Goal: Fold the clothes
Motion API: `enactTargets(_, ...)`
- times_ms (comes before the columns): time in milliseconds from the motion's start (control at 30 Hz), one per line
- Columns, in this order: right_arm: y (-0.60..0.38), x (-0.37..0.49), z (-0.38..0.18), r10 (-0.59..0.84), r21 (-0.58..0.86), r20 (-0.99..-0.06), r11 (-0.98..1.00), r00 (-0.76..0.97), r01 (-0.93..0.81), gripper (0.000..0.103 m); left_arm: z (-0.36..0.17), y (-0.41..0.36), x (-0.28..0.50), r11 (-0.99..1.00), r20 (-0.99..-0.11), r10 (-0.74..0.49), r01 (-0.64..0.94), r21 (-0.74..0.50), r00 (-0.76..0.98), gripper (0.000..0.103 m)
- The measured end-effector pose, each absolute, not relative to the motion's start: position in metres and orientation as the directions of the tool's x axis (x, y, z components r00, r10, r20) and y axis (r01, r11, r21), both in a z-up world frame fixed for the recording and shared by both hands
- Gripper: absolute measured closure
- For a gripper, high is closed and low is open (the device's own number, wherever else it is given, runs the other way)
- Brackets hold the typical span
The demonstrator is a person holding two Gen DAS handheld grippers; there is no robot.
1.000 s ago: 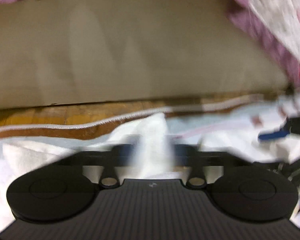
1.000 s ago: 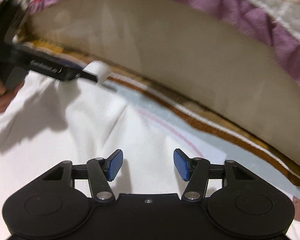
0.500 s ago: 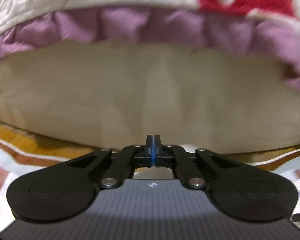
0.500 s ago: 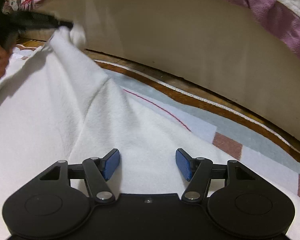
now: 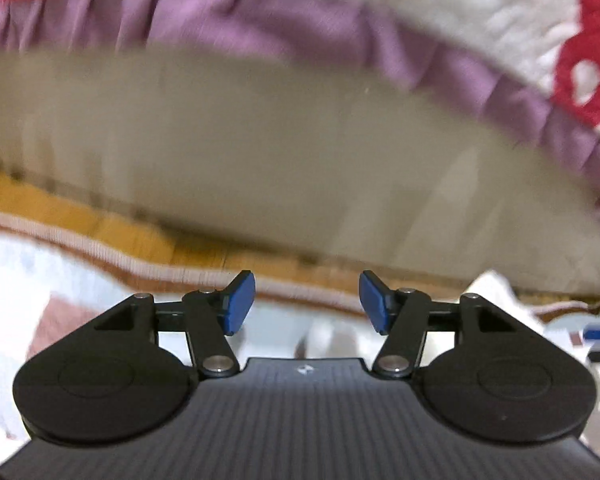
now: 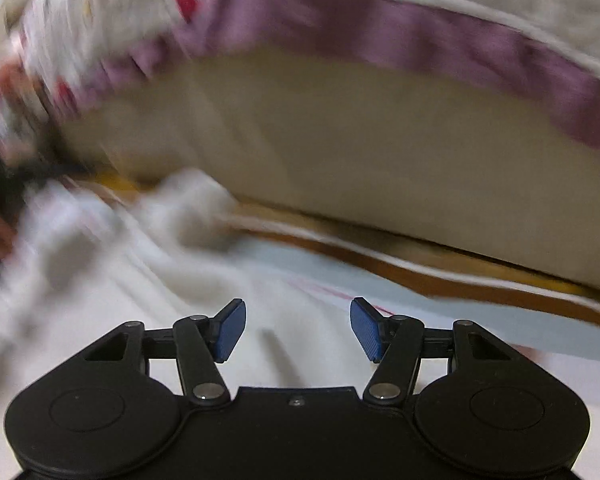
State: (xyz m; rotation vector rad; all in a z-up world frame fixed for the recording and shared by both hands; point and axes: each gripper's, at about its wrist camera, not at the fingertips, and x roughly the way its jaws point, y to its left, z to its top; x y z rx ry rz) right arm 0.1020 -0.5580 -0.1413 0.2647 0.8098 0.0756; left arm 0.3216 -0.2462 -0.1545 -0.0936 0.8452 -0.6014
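**A:** Down on the floor mat (image 6: 460, 296), just near the bed base (image 6: 380, 152): white garment (image 6: 148, 288). Spread flat under the right gripper (image 6: 298, 328), bunched into a blurred heap at far left.

**B:** Held by anything?

**A:** By neither. Right gripper spread wide, nothing between the pads. Left gripper (image 5: 307, 304) likewise released, hovering by the mat's far edge, with white cloth low on both sides.

**B:** Handling?

**A:** Soft, light and fleecy-looking. Bound to sag and drape, with no stiffness to keep a crease. Neither slippery nor fragile, by the look of it.

**B:** Where to pinch?

**A:** At an edge or corner. Perhaps the raised bunch at far left, though too smeared to tell hem from sleeve. Best taken low against the mat, a thin layer only.

**B:** Folded or not?

**A:** Hard to say. Would fit cloth laid out for a fold as well as a flap already turned over.

**B:** Containers?

**A:** None showing: no basket, box or drawer. Only the purple quilt frill (image 6: 440, 36) above the bed base, and a strip of wooden floor (image 5: 140, 236) beyond the mat.
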Motion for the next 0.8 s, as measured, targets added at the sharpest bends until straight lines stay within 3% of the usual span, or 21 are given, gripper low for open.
enactTargets(167, -0.520, 0.169, -0.120, 0.339, 0.430, -0.672, 0.902, 0.658, -0.025, 0.032, -0.185, -0.253, 0.314, 0.751, -0.687, -0.639, 0.473, -0.461, 0.344, 0.032)
enactTargets(200, -0.513, 0.181, -0.124, 0.332, 0.415, -0.694, 0.910, 0.638, -0.022, 0.032, -0.190, -0.256, 0.310, 0.736, -0.687, -0.653, 0.481, -0.476, 0.319, 0.032)
enactTargets(233, -0.506, 0.192, -0.128, 0.324, 0.398, -0.718, 0.917, 0.616, -0.017, 0.030, -0.192, -0.262, 0.303, 0.745, -0.703, -0.626, 0.523, -0.413, 0.336, 0.037)
enactTargets(267, -0.504, 0.197, -0.134, 0.319, 0.393, -0.728, 0.920, 0.607, -0.011, 0.029, -0.194, -0.269, 0.296, 0.751, -0.718, -0.596, 0.566, -0.339, 0.360, 0.074)
enactTargets(300, -0.503, 0.201, -0.141, 0.314, 0.390, -0.734, 0.921, 0.601, -0.005, 0.029, -0.189, -0.268, 0.289, 0.747, -0.701, -0.593, 0.595, -0.296, 0.396, 0.093)
enactTargets(333, -0.502, 0.205, -0.148, 0.310, 0.388, -0.740, 0.922, 0.596, 0.002, 0.029, -0.184, -0.267, 0.283, 0.742, -0.679, -0.594, 0.620, -0.254, 0.432, 0.093)
enactTargets(367, -0.501, 0.209, -0.155, 0.306, 0.385, -0.746, 0.923, 0.591, 0.008, 0.037, -0.178, -0.265, 0.276, 0.737, -0.654, -0.595, 0.642, -0.211, 0.467, 0.093)
enactTargets(400, -0.500, 0.213, -0.163, 0.302, 0.382, -0.752, 0.924, 0.586, 0.015, 0.053, -0.168, -0.256, 0.270, 0.734, -0.605, -0.617, 0.646, -0.209, 0.504, 0.093)
enactTargets(433, -0.499, 0.217, -0.170, 0.298, 0.380, -0.758, 0.925, 0.581, 0.021, 0.078, -0.158, -0.246, 0.263, 0.731, -0.550, -0.638, 0.649, -0.212, 0.539, 0.093)
enactTargets(500, -0.500, 0.196, -0.159, 0.358, 0.402, -0.607, 0.908, 0.709, -0.114, 0.083, -0.141, -0.233, 0.238, 0.728, -0.429, -0.652, 0.675, -0.122, 0.626, 0.093)
enactTargets(533, -0.500, 0.184, -0.153, 0.373, 0.386, -0.525, 0.906, 0.765, -0.177, 0.083, -0.142, -0.234, 0.235, 0.726, -0.413, -0.649, 0.682, -0.087, 0.639, 0.093)
enactTargets(600, -0.499, 0.173, -0.150, 0.339, 0.308, -0.468, 0.928, 0.816, -0.209, 0.084, -0.149, -0.241, 0.236, 0.734, -0.434, -0.625, 0.678, -0.044, 0.649, 0.091)
enactTargets(700, -0.485, 0.195, -0.169, 0.232, 0.103, -0.569, 0.972, 0.789, -0.212, 0.078, -0.171, -0.259, 0.252, 0.771, -0.566, -0.538, 0.636, -0.029, 0.625, 0.081)
enactTargets(733, -0.481, 0.204, -0.175, 0.184, 0.046, -0.607, 0.979, 0.773, -0.197, 0.063, -0.177, -0.260, 0.258, 0.786, -0.608, -0.513, 0.616, -0.050, 0.606, 0.078)
enactTargets(800, -0.478, 0.216, -0.182, 0.083, -0.038, -0.656, 0.989, 0.750, -0.143, 0.059, -0.179, -0.249, 0.263, 0.804, -0.632, -0.520, 0.579, -0.136, 0.574, 0.076)
